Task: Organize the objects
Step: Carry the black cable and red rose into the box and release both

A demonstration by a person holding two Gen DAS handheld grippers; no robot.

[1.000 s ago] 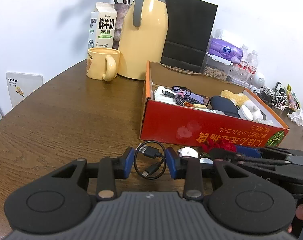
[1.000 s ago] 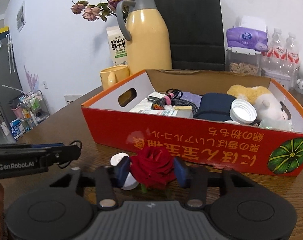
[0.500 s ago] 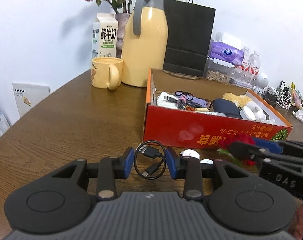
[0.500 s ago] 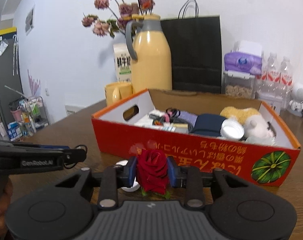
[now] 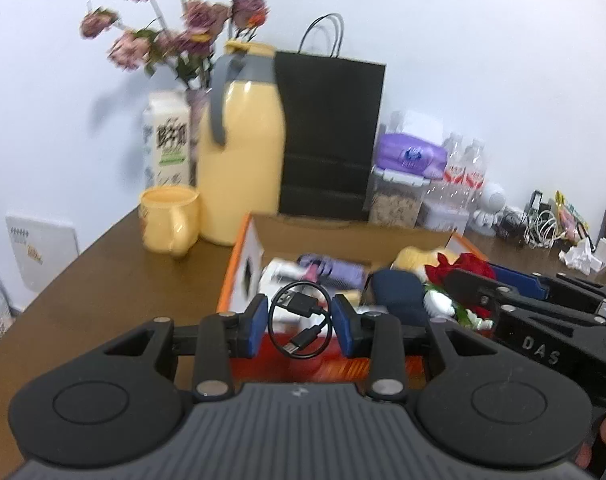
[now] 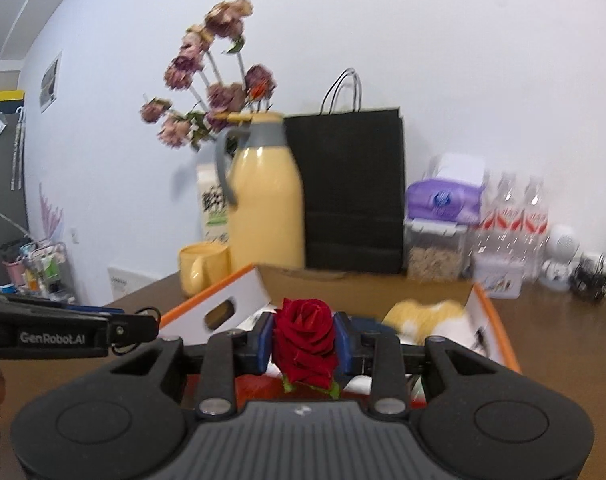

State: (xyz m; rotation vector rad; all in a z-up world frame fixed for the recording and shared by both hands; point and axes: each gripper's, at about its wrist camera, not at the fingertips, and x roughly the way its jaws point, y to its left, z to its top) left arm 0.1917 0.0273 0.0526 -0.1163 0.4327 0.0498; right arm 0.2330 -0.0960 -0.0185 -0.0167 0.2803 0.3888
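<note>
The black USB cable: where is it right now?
The coiled black USB cable is held between the left gripper jaws, lifted over the near left corner of the red box, left of the red rose in the right gripper.

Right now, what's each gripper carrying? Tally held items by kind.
Coiled black USB cable, in left gripper: 1
Red rose, in right gripper: 1
Total held: 2, both above the orange box.
</note>
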